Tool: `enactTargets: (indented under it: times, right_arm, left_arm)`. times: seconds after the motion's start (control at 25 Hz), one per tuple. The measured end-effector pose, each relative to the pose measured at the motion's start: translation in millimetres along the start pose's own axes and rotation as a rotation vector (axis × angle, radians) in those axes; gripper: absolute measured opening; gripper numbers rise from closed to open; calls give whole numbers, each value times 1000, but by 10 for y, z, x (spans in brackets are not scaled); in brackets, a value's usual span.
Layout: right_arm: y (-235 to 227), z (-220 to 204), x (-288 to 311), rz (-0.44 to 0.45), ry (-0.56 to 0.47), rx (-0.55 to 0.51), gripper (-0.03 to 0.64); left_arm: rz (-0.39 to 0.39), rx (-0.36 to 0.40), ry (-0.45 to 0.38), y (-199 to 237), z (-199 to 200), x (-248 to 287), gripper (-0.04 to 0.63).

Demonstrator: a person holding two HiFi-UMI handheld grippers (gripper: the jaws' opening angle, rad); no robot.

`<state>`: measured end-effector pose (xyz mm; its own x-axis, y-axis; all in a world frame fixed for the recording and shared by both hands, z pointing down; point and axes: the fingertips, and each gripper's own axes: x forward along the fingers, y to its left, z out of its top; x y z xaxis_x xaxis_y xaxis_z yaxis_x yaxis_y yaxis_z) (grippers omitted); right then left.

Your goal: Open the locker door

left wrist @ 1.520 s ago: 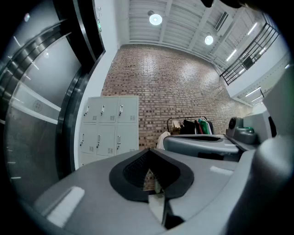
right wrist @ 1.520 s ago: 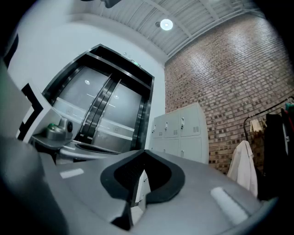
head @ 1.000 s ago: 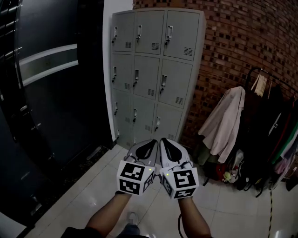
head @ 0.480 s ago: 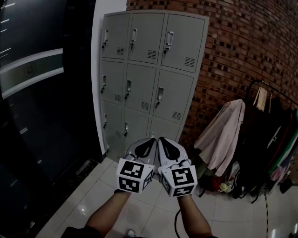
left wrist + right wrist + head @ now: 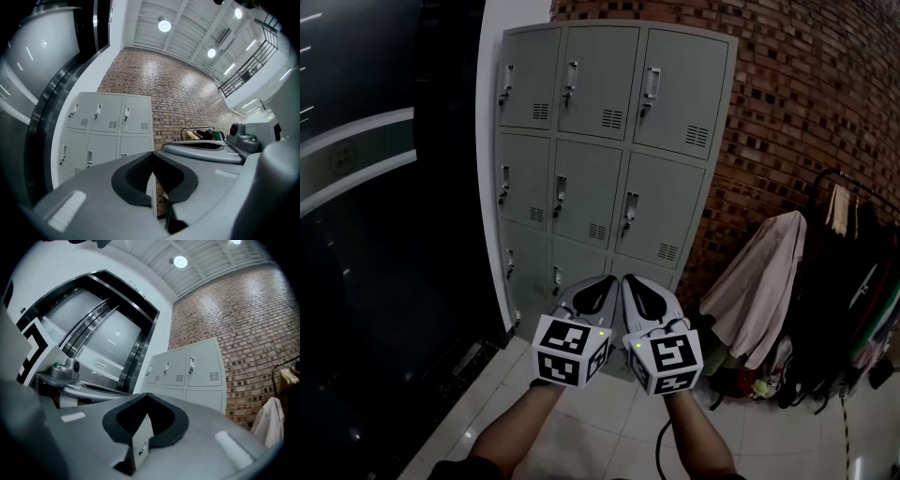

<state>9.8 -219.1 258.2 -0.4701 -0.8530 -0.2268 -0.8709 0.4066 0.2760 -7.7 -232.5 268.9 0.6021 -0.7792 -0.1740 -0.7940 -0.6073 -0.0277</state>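
Observation:
A grey bank of lockers (image 5: 600,159) stands against the brick wall, three doors wide, and every door I can see is shut. Each door has a small metal handle (image 5: 651,82) near its left edge. My left gripper (image 5: 602,284) and right gripper (image 5: 636,284) are held side by side, low in front of the lockers and well short of them. Both are shut with nothing between the jaws. In the left gripper view the lockers (image 5: 108,126) show beyond the left gripper (image 5: 151,157). The right gripper view has the lockers (image 5: 187,371) past the right gripper (image 5: 149,397).
A clothes rack (image 5: 848,272) with dark garments and a pale jacket (image 5: 759,281) stands right of the lockers, with small things on the floor under it. A dark curved glass wall (image 5: 375,234) runs along the left. White floor tiles (image 5: 581,412) lie underfoot.
The lockers have grown larger and shifted a little in the head view as I come nearer. Both grippers stay together and shut in the same place.

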Motion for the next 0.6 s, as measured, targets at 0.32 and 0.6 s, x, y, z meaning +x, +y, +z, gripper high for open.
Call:
enactTargets:
  times: [0.32,0.6]
  right_arm:
    - [-490,216,604,-13,-66,21,0]
    - [-1071,491,1246,-15,-110,-36,0]
  left_arm:
    - [-64,-11,-26,293,319,613,6]
    - [-70,39,-58,673,760,1343,6]
